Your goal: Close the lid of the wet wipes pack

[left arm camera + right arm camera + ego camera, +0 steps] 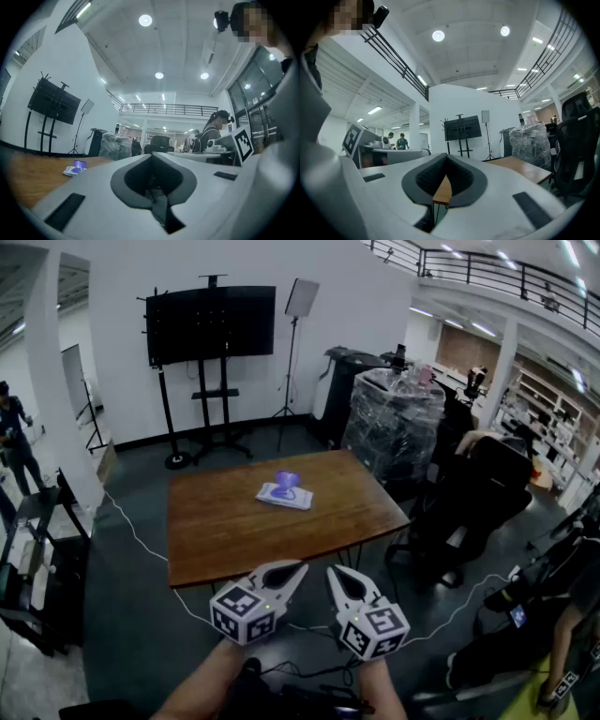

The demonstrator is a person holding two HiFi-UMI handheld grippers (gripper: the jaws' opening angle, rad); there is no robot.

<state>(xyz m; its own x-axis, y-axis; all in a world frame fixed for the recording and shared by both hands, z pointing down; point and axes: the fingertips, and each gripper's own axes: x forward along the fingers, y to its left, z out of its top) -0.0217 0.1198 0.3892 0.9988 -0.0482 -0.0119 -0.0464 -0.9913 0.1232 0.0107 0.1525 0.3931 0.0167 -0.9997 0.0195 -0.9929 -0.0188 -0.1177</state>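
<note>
Off the near edge of the brown counter (225, 531) hang the left tool (298, 567) and right tool (335, 571), both pinched together and holding nothing. The wet wipes pack (284, 493) lies near the counter's middle with its purple lid (287, 480) sticking up, so I think one tool should reach over and press the lid down flat, gently.

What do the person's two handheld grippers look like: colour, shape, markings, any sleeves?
The left gripper and right gripper have pale grey-white shells tapering to a point, lined inside with dark ribbed padding. Each carries a white cube printed with black square markers. The forearms show no sleeves.
</note>
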